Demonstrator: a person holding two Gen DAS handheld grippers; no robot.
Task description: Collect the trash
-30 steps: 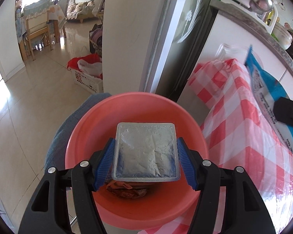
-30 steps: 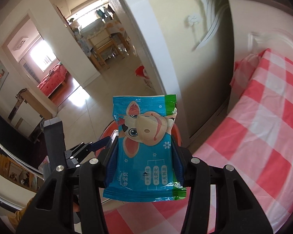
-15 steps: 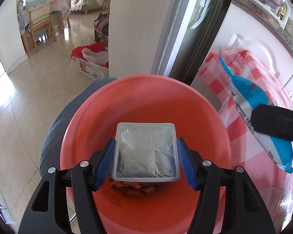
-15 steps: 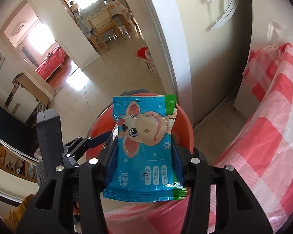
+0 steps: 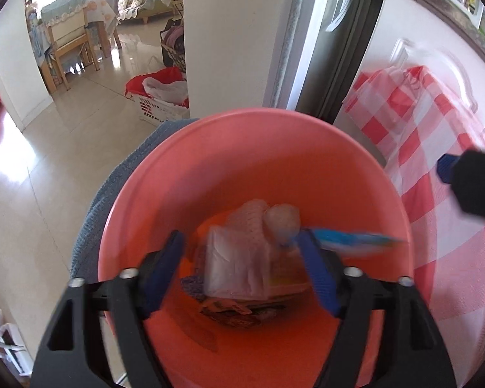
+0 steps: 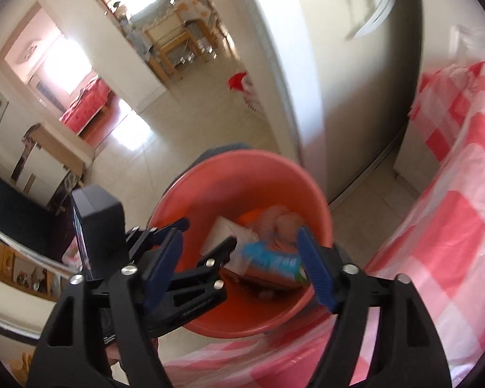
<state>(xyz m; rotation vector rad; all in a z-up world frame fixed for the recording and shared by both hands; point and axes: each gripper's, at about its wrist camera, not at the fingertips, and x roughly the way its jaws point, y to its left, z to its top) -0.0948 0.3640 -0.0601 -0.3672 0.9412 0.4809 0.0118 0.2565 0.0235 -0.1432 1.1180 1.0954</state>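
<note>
A salmon-pink bin (image 5: 258, 116) stands below both grippers, with trash in its bottom. My left gripper (image 5: 242, 274) is over the bin and its jaws are opening. The silver foil tray (image 5: 236, 268) lies loose below them, clear of the blue pads. A blurred blue snack packet (image 5: 349, 237) drops in at the right. In the right wrist view my right gripper (image 6: 239, 268) hangs over the same bin (image 6: 242, 165). Its jaws are opening too, and the blue packet (image 6: 271, 260) sits free beneath them. The left gripper (image 6: 203, 236) shows there at the left.
A table with a red-and-white checked cloth (image 5: 436, 161) borders the bin on the right. A grey-blue cloth (image 5: 113, 187) lies under the bin on the tiled floor. A white laundry basket (image 5: 158, 97) stands by the white pillar (image 5: 229, 32) behind.
Both grippers have opened. The foil tray has dropped from the left jaws and the blue packet from the right jaws into the bin. Both hands have moved closer over the bin.
</note>
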